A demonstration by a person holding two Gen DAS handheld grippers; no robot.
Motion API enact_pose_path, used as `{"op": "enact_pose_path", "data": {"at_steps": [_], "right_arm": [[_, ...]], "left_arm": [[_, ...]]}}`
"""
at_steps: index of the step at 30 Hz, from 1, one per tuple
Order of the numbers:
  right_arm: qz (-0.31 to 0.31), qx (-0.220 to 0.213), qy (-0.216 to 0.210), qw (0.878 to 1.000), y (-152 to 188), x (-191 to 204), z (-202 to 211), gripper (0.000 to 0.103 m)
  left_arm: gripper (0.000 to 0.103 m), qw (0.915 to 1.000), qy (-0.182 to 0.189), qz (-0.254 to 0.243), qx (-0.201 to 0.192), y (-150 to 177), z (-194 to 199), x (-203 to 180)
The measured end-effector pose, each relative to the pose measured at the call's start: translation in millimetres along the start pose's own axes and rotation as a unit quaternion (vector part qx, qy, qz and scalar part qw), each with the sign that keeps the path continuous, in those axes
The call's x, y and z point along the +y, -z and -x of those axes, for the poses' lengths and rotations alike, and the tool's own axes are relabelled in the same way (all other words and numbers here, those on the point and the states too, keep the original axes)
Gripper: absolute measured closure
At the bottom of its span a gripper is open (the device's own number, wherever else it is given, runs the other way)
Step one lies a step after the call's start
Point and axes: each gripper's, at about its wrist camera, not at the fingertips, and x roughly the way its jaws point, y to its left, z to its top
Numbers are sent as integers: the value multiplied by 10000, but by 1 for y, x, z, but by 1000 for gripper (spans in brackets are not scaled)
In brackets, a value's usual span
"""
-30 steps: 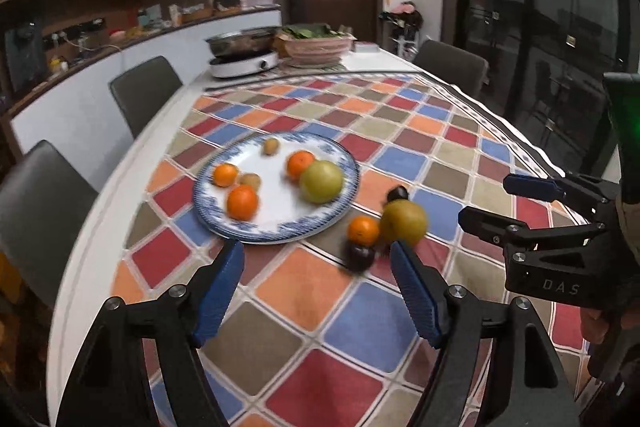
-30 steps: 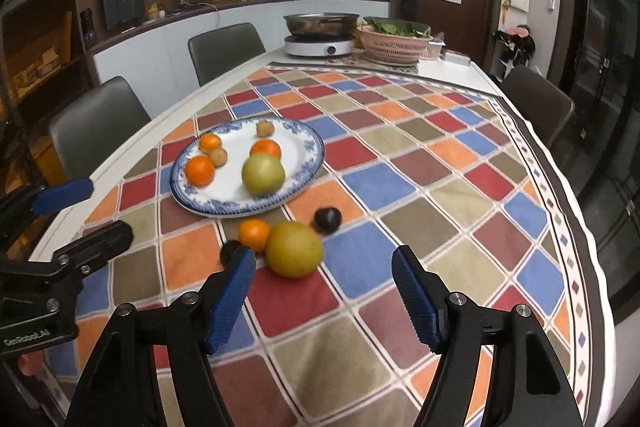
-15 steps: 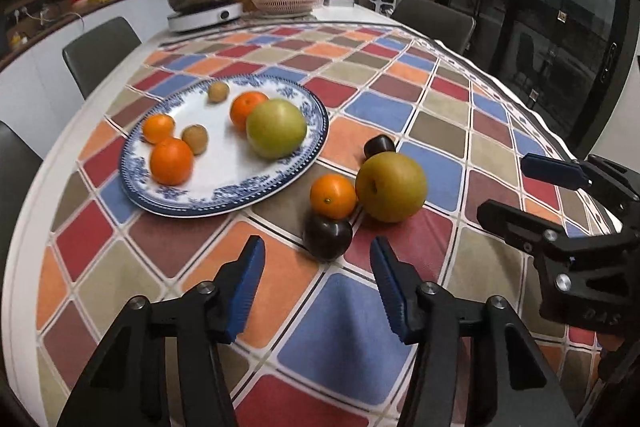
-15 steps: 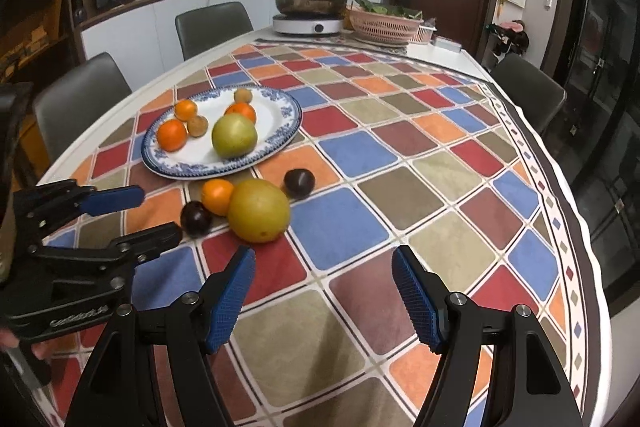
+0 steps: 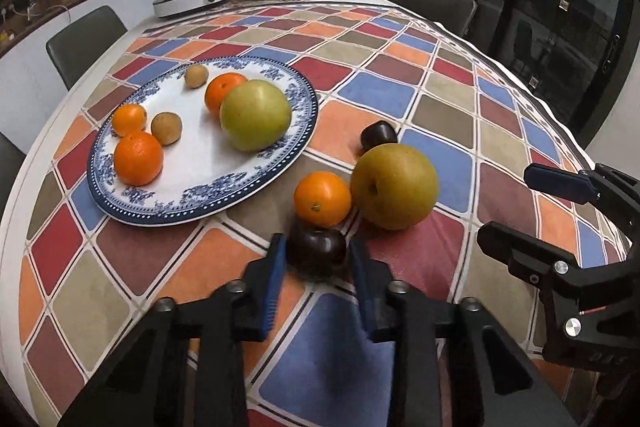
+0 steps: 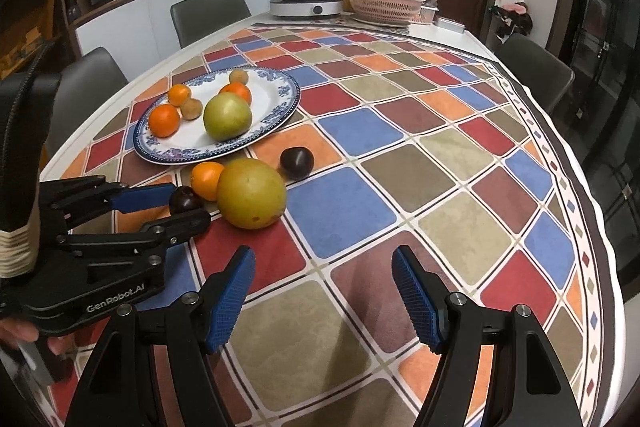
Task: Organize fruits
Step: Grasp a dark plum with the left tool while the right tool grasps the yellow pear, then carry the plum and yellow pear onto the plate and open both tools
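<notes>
Since a second ago: left gripper (image 5: 318, 253) has been advanced and narrowed around dark plum (image 5: 317, 247) on tablecloth (image 5: 332, 359), apparently gripped | right gripper (image 6: 323, 273) held wide, unloaded | risk: touching orange (image 5: 322, 199) may be nudged and rolled during lift toward plate (image 5: 192, 203)

- The left gripper (image 5: 318, 259) has a black angular frame with silver screw heads at its joints and blue ribbed pads (image 5: 273, 283) lining its fingers.
- Its body reads "GenRobot.AI" in white letters; beside that lettering sit a pale cord wrapping (image 6: 16, 253) and a black ridged strap.
- The right gripper (image 6: 324, 291) is built alike: black arms, silver bolts, blue textured pads (image 6: 414, 293).
- Bare fingertips (image 6: 16, 333) show below the lettering.
</notes>
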Motion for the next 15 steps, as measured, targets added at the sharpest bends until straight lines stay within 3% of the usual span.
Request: {"op": "enact_pose_path", "data": {"at_steps": [3,8,15], "right_arm": [[19,11,-105,9999,-1,3,-3,32],[68,58,-425,9991,-7,10,-11,32],[250,130,-617,9977,-21,21,-28,32]], "left_arm": [[73,9999,53,117,35,1,4,4],[73,9993,-301,242,-5,6,22,15],[73,9978,-493,420,-119,10,38,27]]}}
